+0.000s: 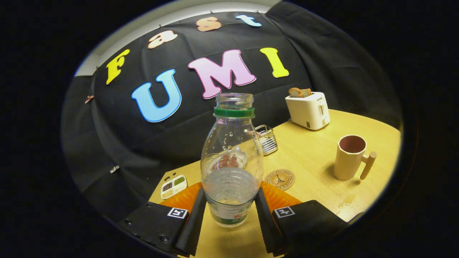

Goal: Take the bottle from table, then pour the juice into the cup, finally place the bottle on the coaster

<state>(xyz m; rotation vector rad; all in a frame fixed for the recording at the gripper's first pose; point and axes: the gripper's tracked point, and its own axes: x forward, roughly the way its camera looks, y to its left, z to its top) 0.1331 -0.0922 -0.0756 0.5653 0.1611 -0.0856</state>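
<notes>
I am holding my tool (229, 211) closed around the lower body of the bottle (231, 161), both black fingers (195, 218) pressing on its sides, so the bottle is sitting upright between them, and from the way it is hanging over the tabletop (312, 157) I am judging it lifted clear, though I cannot tell that for certain. The taking step is looking done to me; the cap is off, the green ring is showing at the neck, and some clear liquid is lying in the lower part, so I am judging the pour as either not begun or only partly made. The cup (349, 157) is standing well off to the right beyond the fingers, and I cannot tell what, if anything, is in it. The coaster (279, 179) is lying bare just past the right finger, waiting for the last step. The bottle is clear, thin plastic with ribbed bands and droplets clinging inside, likely slippery and easy to squeeze. The cup is matte beige with a peg-like wooden handle; the coaster is a flat round disc with a printed face; the tabletop is pale smooth wood.
</notes>
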